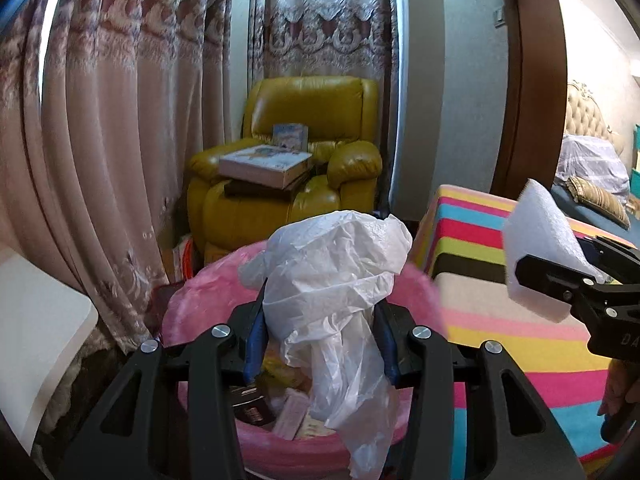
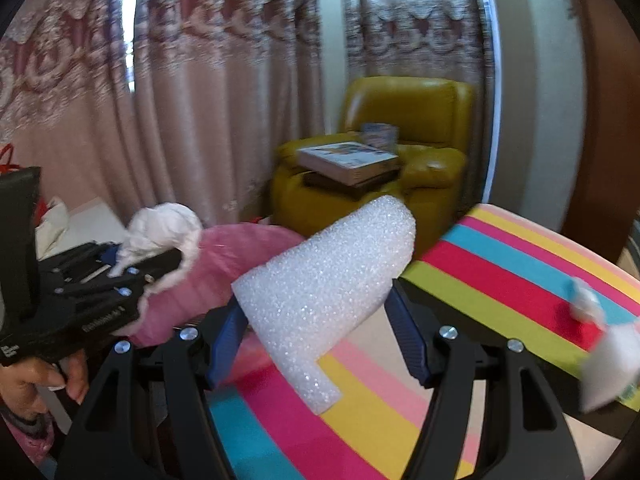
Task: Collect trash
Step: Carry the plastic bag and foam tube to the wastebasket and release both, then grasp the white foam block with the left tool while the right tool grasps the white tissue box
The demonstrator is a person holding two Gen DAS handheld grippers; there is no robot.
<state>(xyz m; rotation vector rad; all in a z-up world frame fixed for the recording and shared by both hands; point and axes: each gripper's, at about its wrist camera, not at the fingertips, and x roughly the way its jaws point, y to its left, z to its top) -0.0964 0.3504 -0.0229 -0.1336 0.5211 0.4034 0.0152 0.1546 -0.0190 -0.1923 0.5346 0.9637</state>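
Pink bin liner (image 1: 208, 300): seen low in the left wrist view, stretched over a bin rim; packets and wrappers are already inside, so this is judged the drop point.
Left gripper (image 1: 320, 344): clenched on a crumpled white plastic bag (image 1: 332, 280), which is held right above the bin mouth, apparently for release into it.
Yellow armchair (image 1: 288, 168): behind the bin, with boxes stacked on the seat; not touched.
Striped cloth (image 1: 500, 328): covers the surface just right of the bin.
Right gripper (image 2: 316, 312): clamped across a white foam piece (image 2: 328, 280); the foam is held over the striped cloth beside the bin, not yet above it, probably queued as the second drop.
Scraps (image 2: 600, 344): white bits are left on the cloth at far right, blurred; judged remaining trash.
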